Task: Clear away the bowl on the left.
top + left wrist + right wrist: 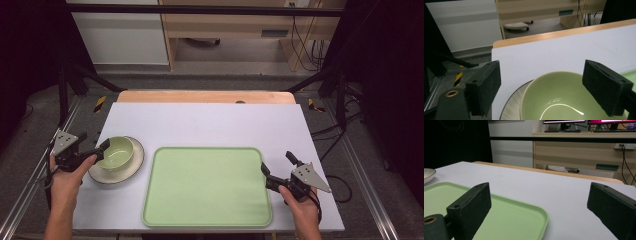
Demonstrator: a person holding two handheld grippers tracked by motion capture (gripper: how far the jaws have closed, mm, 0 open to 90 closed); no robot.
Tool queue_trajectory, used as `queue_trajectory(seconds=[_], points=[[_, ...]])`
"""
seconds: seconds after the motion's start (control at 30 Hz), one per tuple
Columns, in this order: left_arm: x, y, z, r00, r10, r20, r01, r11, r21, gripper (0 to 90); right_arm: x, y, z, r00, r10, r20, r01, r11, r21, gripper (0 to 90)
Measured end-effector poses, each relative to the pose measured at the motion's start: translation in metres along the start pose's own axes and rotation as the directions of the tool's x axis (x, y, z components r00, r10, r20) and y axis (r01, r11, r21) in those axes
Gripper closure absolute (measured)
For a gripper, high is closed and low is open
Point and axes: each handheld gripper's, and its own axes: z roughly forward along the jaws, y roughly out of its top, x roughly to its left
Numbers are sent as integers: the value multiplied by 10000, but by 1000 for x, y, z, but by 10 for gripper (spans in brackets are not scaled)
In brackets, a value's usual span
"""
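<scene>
A pale green bowl (116, 151) rests on a white plate with a dark rim (120, 172) at the table's left. My left gripper (94, 141) is open just left of the bowl, one jaw close to its near rim. In the left gripper view the bowl (564, 100) and plate (514, 105) lie low between the wide-apart jaws of that gripper (544, 72). A large empty green tray (207, 185) fills the front middle. My right gripper (277, 163) is open at the tray's right edge, holding nothing. The right gripper view shows the tray (506, 217) under this gripper (541, 195).
The white table top (210, 122) has a wooden strip (205, 96) along its far edge. Black frame poles stand at both sides. Beyond the table are a wooden desk and cables (305, 45). The plate's edge (427, 175) shows at far left in the right gripper view.
</scene>
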Motion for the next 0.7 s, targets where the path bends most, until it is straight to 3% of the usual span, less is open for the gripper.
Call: queue_trajectory(seconds=[0.53, 0.7], points=[[5, -7, 2, 10000, 14, -58, -10, 9983, 590, 254, 0, 0, 1, 10000, -64, -47, 64, 10000, 7, 65], [5, -2, -1, 9992, 238, -336, -215, 9975, 671, 288, -2, 0, 0, 10000, -35, -1, 35, 10000, -16, 65]])
